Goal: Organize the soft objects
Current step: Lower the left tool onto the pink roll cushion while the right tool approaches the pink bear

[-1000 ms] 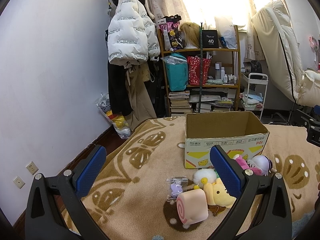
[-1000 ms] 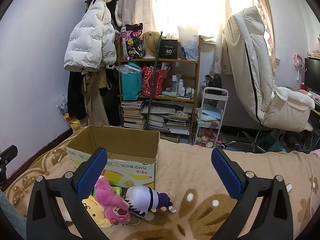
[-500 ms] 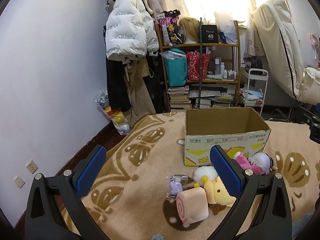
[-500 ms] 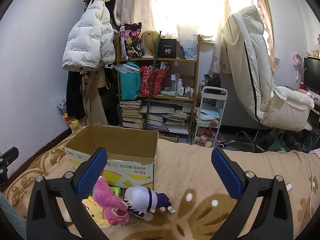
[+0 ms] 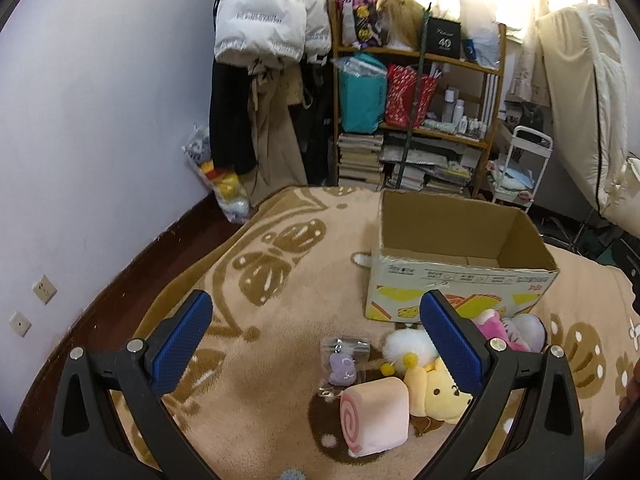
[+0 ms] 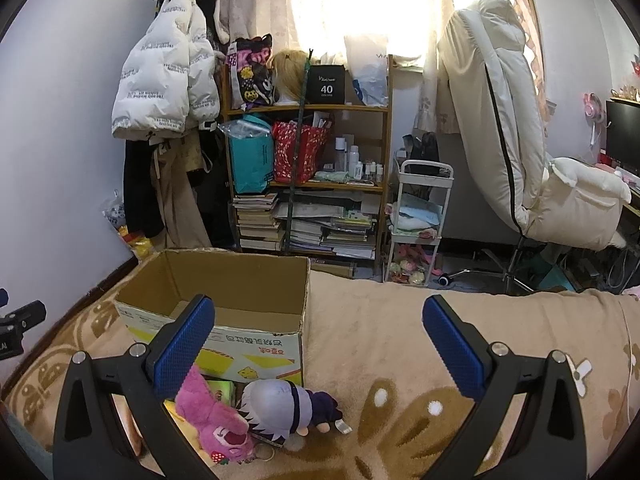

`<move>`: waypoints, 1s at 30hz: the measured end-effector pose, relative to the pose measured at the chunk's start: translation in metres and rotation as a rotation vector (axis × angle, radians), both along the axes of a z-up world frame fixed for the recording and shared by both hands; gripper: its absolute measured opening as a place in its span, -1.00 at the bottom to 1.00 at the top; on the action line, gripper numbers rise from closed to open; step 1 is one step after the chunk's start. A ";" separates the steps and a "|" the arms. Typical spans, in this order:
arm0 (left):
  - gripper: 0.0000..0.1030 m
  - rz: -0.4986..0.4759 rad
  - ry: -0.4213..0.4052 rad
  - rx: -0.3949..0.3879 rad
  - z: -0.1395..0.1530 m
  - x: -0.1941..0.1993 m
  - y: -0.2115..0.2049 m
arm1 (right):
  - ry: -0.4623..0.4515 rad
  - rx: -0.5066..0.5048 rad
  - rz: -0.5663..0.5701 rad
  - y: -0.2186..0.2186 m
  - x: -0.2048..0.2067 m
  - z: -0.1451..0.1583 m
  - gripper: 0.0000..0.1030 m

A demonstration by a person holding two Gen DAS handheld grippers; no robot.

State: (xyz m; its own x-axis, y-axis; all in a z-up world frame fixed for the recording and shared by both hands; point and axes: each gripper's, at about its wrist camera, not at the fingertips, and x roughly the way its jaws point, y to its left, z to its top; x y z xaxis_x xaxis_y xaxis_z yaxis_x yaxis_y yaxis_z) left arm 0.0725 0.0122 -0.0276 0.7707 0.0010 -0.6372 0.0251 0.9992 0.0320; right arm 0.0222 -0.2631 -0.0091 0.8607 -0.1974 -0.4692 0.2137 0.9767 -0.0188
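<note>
Left gripper [image 5: 316, 332] and right gripper [image 6: 318, 336] both spread empty, one cardboard box [image 5: 460, 276], perhaps six soft toys [image 5: 376, 414] beside it.

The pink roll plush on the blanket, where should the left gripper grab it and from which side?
Grip the pink roll plush across its rounded body, coming down from above. It lies on its side with the spiral end facing the camera, and the yellow bear plush crowds its right, so top access looks clearest.

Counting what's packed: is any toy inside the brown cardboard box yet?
No, the brown cardboard box shows only bare floor inside.
</note>
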 end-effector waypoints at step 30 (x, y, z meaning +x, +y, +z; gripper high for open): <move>0.98 -0.109 0.319 0.095 -0.078 0.039 -0.039 | 0.215 0.088 0.082 -0.009 0.061 -0.064 1.00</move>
